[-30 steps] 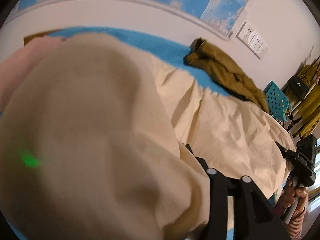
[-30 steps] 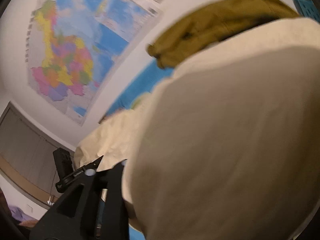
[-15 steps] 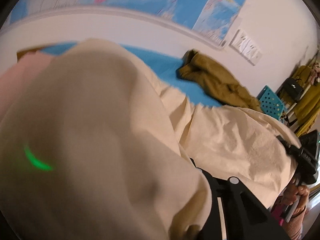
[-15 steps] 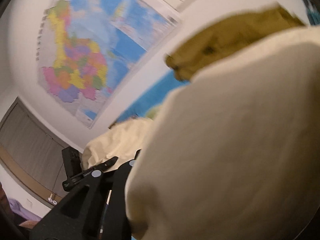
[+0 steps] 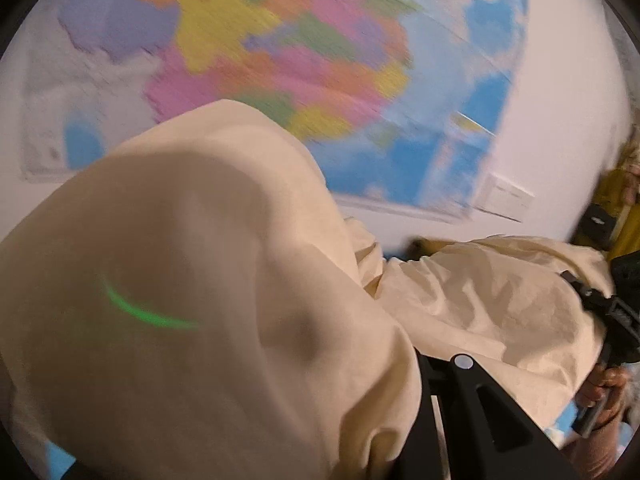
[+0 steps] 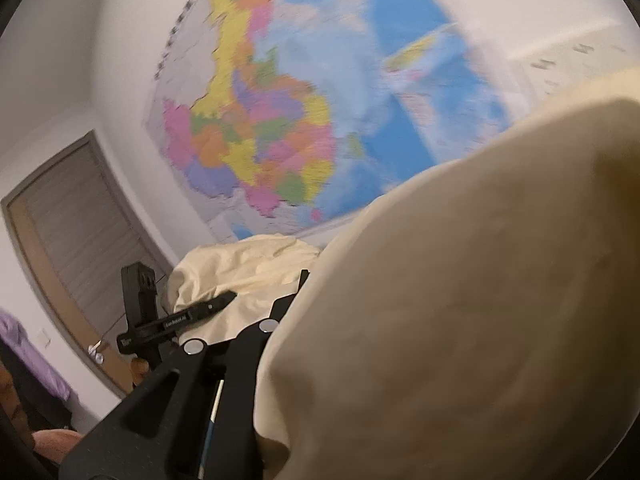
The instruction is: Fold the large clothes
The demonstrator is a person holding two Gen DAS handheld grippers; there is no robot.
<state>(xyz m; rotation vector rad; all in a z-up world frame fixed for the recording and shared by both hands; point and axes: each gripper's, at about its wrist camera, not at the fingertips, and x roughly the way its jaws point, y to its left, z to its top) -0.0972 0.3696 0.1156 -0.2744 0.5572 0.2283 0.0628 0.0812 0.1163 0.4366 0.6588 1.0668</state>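
Note:
A large cream garment [image 5: 208, 280] hangs stretched between my two grippers, lifted in front of the wall. In the left wrist view it bunches over my left gripper [image 5: 416, 360], whose jaws are closing with the cloth between them; the fingertips are buried in fabric. At that view's right edge the right gripper [image 5: 580, 292] pinches the garment's other end, with a hand [image 5: 604, 392] on its handle. In the right wrist view the cream garment [image 6: 460, 300] covers my right gripper [image 6: 294, 292], shut on a fold. The left gripper [image 6: 218, 303] shows there, nipping the far end.
A big coloured map [image 5: 320, 60] fills the wall behind, with white wall sockets [image 5: 506, 196] to its right. Yellow clothes [image 5: 624, 200] hang at the far right. A grey door [image 6: 80, 240] stands left in the right wrist view.
Both grippers rose and tilted up with the garment. The blue bed and the olive garment dropped out of sight and the map now fills the background. The fingers drew together on the cloth.

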